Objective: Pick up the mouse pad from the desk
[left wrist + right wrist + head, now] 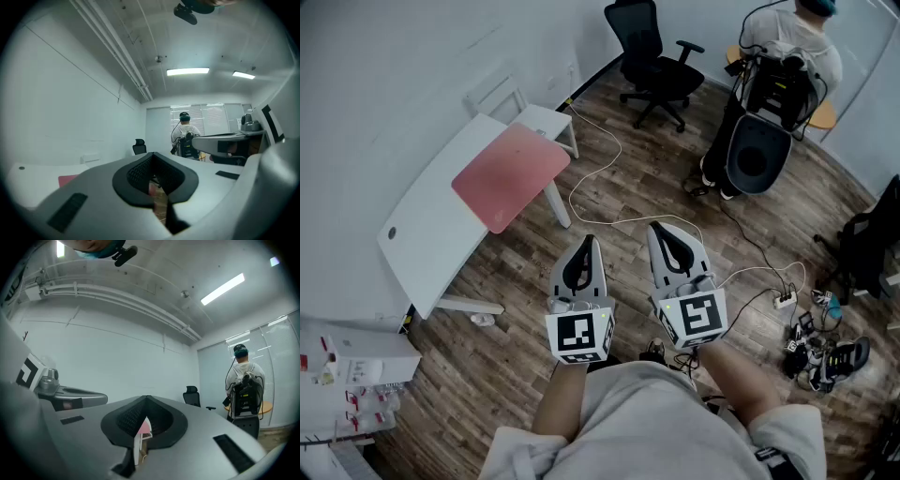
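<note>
A pink mouse pad point(509, 174) lies flat on the white desk point(431, 225) at the left of the head view, one corner over the desk's near edge. Both grippers are held level above the wooden floor, to the right of the desk and well away from the pad. My left gripper point(589, 244) is shut and holds nothing. My right gripper point(660, 230) beside it is shut and empty too. In the left gripper view a strip of the mouse pad point(68, 179) shows low at the left. The right gripper view shows a sliver of the mouse pad point(144, 428) through the slit between the jaws.
A white chair point(520, 112) stands behind the desk. A black office chair point(654, 64) is at the back. A person point(787, 42) with a backpack stands at the back right. White cables point(609, 178) run over the floor to a power strip point(785, 300) and clutter.
</note>
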### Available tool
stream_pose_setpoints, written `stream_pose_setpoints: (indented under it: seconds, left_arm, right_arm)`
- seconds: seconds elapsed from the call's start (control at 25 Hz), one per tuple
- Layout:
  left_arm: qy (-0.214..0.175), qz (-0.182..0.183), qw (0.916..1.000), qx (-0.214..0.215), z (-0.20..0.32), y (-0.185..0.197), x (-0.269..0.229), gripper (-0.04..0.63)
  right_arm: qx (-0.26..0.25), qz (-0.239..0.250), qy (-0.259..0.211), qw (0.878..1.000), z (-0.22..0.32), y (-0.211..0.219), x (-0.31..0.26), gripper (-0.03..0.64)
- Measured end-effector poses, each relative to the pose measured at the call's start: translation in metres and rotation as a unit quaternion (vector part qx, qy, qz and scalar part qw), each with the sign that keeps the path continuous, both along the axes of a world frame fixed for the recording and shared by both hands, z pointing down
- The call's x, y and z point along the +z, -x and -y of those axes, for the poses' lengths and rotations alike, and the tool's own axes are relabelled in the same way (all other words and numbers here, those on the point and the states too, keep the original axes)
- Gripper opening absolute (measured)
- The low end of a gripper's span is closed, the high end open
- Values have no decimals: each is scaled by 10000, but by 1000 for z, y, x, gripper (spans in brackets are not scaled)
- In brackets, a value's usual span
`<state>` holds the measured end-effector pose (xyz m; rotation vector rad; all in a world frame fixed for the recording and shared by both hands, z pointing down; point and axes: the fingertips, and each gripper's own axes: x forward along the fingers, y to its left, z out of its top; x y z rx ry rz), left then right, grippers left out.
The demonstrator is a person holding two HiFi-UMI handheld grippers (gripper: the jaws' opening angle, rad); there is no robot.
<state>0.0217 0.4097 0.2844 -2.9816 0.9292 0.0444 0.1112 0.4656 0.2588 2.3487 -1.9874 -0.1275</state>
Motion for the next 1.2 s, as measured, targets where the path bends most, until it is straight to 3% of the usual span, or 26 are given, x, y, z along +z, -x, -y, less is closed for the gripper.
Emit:
stream_pose_setpoints:
  seconds: [0.2, 0.4, 0.92, 1.2]
  left_arm:
    - [66, 45, 9999, 105, 10, 14, 9, 11]
    - [-117, 395, 9991, 96, 23, 34, 25, 11]
    - [288, 345, 9986, -295, 70, 108, 55, 11]
    - [650, 231, 9957, -613, 90, 113, 73, 11]
  right_arm:
    - [-119, 86, 148, 9998, 15, 21, 13, 38]
    - [-273, -185, 440, 9985, 39, 51, 29, 38]
    - [-875, -220, 763, 9930, 91, 127, 64, 40]
    - [-1298, -140, 816, 9881, 114, 126, 78, 40]
